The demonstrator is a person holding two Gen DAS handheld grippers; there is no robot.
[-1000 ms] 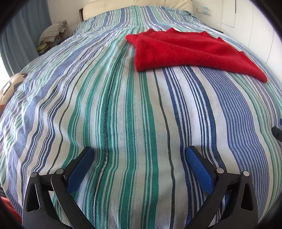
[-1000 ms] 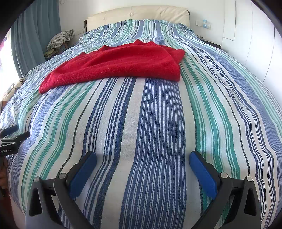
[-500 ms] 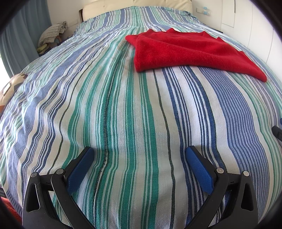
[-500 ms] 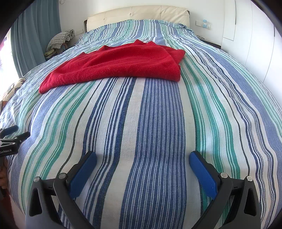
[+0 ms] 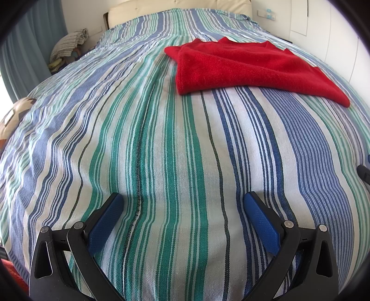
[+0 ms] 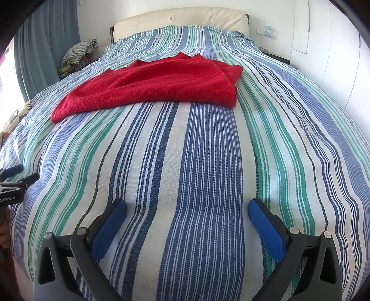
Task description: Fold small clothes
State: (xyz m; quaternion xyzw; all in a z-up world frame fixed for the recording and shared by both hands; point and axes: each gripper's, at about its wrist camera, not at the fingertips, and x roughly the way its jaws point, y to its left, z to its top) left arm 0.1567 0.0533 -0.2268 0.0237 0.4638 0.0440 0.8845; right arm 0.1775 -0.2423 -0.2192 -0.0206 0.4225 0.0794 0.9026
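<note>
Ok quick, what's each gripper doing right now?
Left gripper: open, holding nothing, over the bedspread.
Right gripper: open, holding nothing.

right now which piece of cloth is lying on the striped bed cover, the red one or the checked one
The red garment, folded and lying flat on the striped bed cover. The checked cloth is heaped off the bed, beside the headboard near the curtain.

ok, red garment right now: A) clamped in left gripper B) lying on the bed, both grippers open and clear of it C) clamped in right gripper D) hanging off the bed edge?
B: the red garment lies on the striped bedspread, well ahead of the open left gripper and open right gripper.
</note>
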